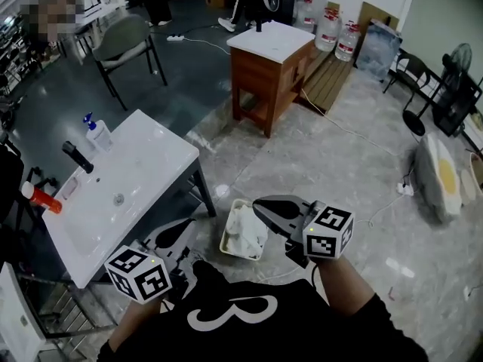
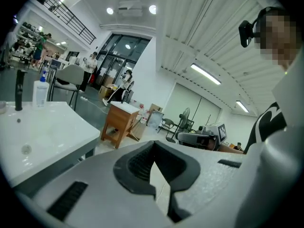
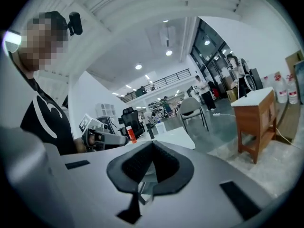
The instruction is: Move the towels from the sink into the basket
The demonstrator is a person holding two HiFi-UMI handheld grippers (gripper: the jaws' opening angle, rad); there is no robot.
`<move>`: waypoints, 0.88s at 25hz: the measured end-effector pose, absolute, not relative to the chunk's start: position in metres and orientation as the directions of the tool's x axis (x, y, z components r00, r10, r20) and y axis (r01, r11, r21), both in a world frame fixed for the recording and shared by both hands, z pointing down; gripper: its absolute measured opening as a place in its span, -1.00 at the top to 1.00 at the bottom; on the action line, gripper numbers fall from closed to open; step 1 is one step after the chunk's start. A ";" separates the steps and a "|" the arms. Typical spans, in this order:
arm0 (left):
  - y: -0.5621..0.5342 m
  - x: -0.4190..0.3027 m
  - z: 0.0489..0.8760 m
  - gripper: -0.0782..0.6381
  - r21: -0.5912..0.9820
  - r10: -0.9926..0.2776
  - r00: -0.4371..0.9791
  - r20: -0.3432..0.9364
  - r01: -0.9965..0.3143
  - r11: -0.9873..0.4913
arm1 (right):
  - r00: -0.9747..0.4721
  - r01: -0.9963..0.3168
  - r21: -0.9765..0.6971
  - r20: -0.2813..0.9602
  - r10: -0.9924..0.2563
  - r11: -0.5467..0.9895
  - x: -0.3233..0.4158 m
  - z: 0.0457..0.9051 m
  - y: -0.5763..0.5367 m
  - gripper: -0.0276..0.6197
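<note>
The white sink (image 1: 155, 164) stands at the left, and no towel shows in its basin. On the floor beside it, the white basket (image 1: 226, 241) holds crumpled white towels (image 1: 246, 228). Both grippers are held high near the person's chest. My left gripper (image 1: 183, 229) points up-right over the sink's near corner, shut and empty. My right gripper (image 1: 258, 204) points left above the basket, also shut with nothing in it. In the left gripper view the black pads of the left gripper (image 2: 153, 146) meet. The right gripper view shows the right gripper (image 3: 152, 146) with its pads together too.
On the sink are a black faucet (image 1: 78, 157), a soap bottle (image 1: 96, 133) and an orange bottle (image 1: 41, 198). A wooden cabinet (image 1: 268, 66) stands beyond, with a chair (image 1: 124, 44) at the back left and water jugs (image 1: 336, 32) behind. Cables cross the tiled floor.
</note>
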State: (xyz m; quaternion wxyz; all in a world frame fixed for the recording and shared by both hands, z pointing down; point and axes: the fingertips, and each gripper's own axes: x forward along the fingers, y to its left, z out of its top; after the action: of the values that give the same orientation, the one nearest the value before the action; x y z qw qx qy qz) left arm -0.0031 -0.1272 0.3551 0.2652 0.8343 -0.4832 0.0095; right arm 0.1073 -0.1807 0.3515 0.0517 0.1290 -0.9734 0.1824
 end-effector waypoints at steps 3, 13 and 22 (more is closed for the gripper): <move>-0.121 -0.002 0.331 0.77 0.405 -0.826 0.519 0.220 -0.819 -0.407 | -0.973 -0.230 -0.291 0.094 -0.212 0.929 0.102 0.320 -0.172 0.91; -0.088 0.016 0.274 0.77 0.319 -0.872 0.470 0.138 -0.854 -0.410 | -0.989 -0.151 -0.225 0.023 -0.149 0.963 0.103 0.270 -0.135 0.91; -0.081 0.016 0.276 0.77 0.333 -0.882 0.457 0.118 -0.855 -0.398 | -0.990 -0.139 -0.225 0.034 -0.135 0.964 0.099 0.275 -0.127 0.91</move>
State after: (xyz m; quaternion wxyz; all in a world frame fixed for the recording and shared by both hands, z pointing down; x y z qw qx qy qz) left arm 0.0163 -0.0810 0.2763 0.1752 0.8353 -0.5197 -0.0385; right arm 0.0985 -0.1267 0.2750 0.0090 0.0693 -0.9910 0.1143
